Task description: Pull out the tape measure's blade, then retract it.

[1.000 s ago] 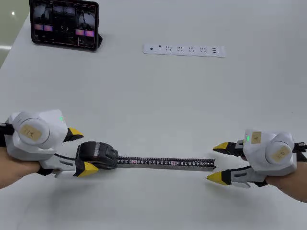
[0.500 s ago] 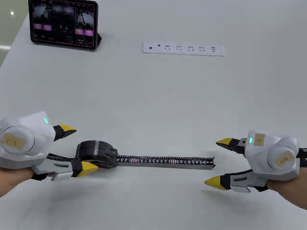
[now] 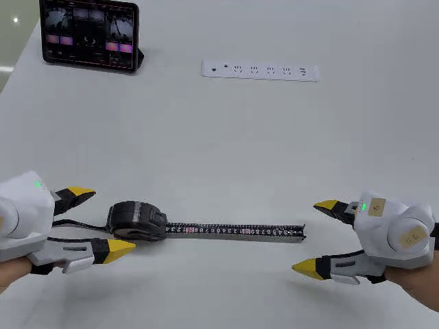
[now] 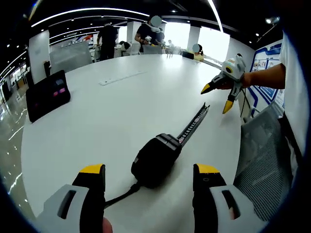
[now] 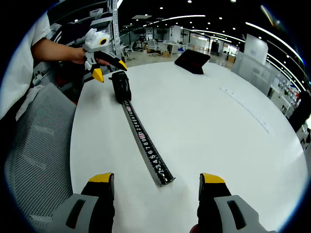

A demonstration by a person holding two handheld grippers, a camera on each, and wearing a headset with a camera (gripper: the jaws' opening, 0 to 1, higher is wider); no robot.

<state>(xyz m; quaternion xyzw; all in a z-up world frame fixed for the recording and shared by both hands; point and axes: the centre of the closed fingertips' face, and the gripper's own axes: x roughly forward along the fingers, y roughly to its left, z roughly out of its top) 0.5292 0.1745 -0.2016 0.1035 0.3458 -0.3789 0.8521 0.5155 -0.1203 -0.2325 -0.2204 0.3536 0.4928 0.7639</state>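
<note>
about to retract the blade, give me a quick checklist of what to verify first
1. Blade pulled out: ok, it lies straight and flat on the table.
2. Left gripper ready for the case: ok, open, case just ahead of its jaws, ungripped.
3. Right gripper off the blade tip: ok, open, tip lies free before it.
4. Blade locked or free to spring back: cannot tell.
5. Retract path free: ok, power strip and tablet sit far across the table.

Left tool (image 3: 105, 219), right tool (image 3: 311, 236): jaws spread wide, empty.
</note>
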